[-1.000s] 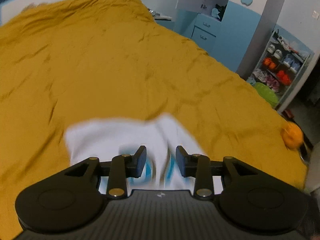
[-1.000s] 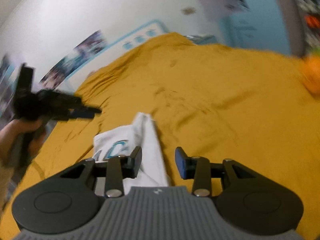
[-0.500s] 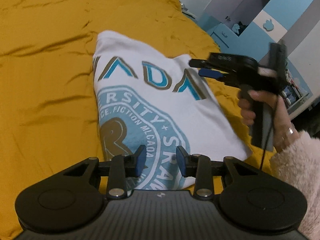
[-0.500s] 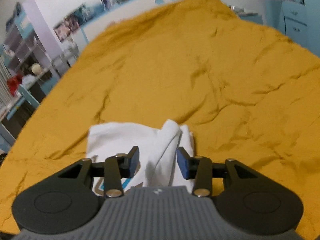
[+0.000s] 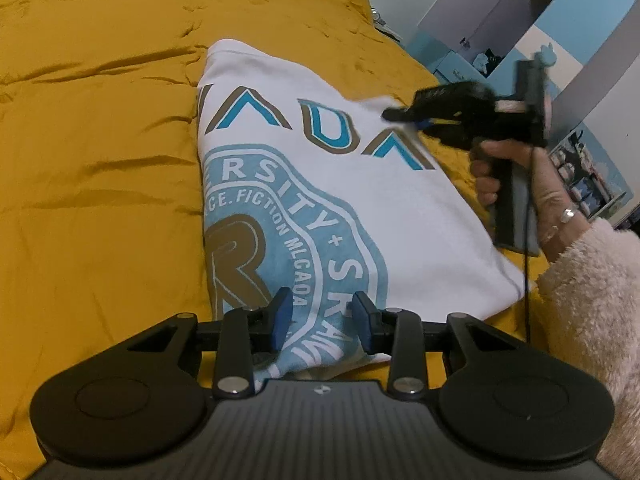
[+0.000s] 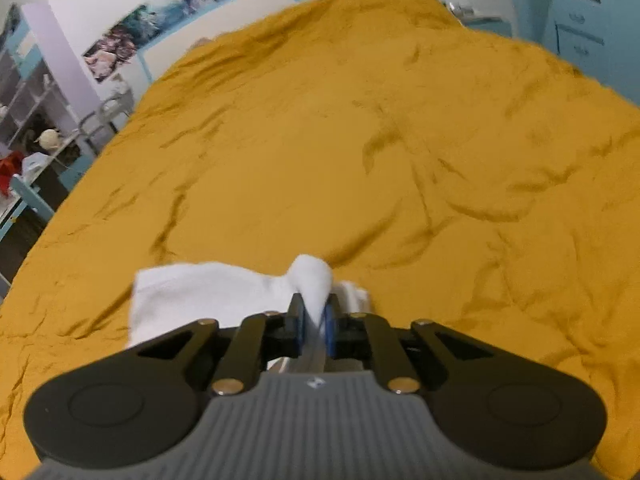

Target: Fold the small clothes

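A white T-shirt [image 5: 360, 200] with a blue and brown round print lies partly folded on the yellow bedspread [image 5: 100, 160]. My left gripper [image 5: 320, 320] is open, its fingers astride the shirt's near edge. My right gripper [image 6: 314, 320] is shut on a bunched corner of the white T-shirt [image 6: 312, 280]. In the left wrist view the right gripper [image 5: 404, 118] sits at the shirt's far right corner, held by a hand in a fluffy sleeve.
The yellow bedspread [image 6: 360, 140] covers the whole bed. Blue and white cabinets [image 5: 500, 20] and a shoe shelf [image 5: 588, 176] stand at the right. A shelving unit [image 6: 32, 120] stands left of the bed.
My right gripper has closed on the shirt's corner; half a second ago it was open above it. My left gripper stays open at the near edge.
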Demonstrator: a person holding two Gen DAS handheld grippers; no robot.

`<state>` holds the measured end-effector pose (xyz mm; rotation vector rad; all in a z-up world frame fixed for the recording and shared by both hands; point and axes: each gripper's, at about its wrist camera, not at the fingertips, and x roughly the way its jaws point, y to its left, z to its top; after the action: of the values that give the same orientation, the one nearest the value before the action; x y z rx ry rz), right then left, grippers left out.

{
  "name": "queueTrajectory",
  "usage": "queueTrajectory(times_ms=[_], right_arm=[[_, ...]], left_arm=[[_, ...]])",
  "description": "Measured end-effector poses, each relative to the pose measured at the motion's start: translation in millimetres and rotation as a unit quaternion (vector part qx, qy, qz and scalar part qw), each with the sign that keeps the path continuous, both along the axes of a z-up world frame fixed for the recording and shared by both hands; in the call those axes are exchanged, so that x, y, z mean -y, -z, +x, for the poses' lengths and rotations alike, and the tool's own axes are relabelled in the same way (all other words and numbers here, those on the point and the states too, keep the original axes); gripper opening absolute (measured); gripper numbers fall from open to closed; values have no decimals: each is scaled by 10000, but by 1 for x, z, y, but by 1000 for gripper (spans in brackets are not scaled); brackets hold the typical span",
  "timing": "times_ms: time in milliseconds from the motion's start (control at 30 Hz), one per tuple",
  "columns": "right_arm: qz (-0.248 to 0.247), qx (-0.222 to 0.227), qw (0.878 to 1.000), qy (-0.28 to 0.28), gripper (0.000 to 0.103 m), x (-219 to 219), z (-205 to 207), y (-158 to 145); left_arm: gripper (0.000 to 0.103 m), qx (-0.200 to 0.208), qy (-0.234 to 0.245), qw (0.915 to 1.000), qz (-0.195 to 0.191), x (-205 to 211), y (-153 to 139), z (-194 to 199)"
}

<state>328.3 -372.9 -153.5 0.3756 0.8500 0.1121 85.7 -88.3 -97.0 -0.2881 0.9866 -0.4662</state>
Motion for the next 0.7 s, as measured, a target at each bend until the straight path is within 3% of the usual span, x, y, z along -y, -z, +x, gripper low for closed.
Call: queueTrajectory(times_ms=[67,133,200,233,300,367,467,533,700], right_arm=[[65,-67,10000,-10,8,7,2,13],[348,52,9993,121,12,18,-8,7],[295,216,9993,110,35,23,-27,-11],[277,307,9991,16,38,25,-42,-22],[459,397,9978,-263,39,29,-74,-40],[657,456,9955,-511,43,31,-112,-53],[368,551,9963,-547,53,30,-160,-63],[182,507,9974,-480,53,30,-182,-61],[496,235,9980,-308,53,35,-207,-44]], left_arm=[[42,18,28,9999,95,3,1,0],[42,24,95,9998,150,4,-2,-2],[42,-30,137,9999,16,-2,-7,1],[42,-100,168,9997,-118,-8,-10,4],[41,-201,120,9992,-315,-24,-18,6],[41,-30,99,9995,-291,-37,-27,-2],[42,-5,-88,9998,-161,-54,-35,-16],[42,-140,-219,9990,-363,-63,-33,-24],[42,-342,-206,9976,-574,-61,-20,-31]])
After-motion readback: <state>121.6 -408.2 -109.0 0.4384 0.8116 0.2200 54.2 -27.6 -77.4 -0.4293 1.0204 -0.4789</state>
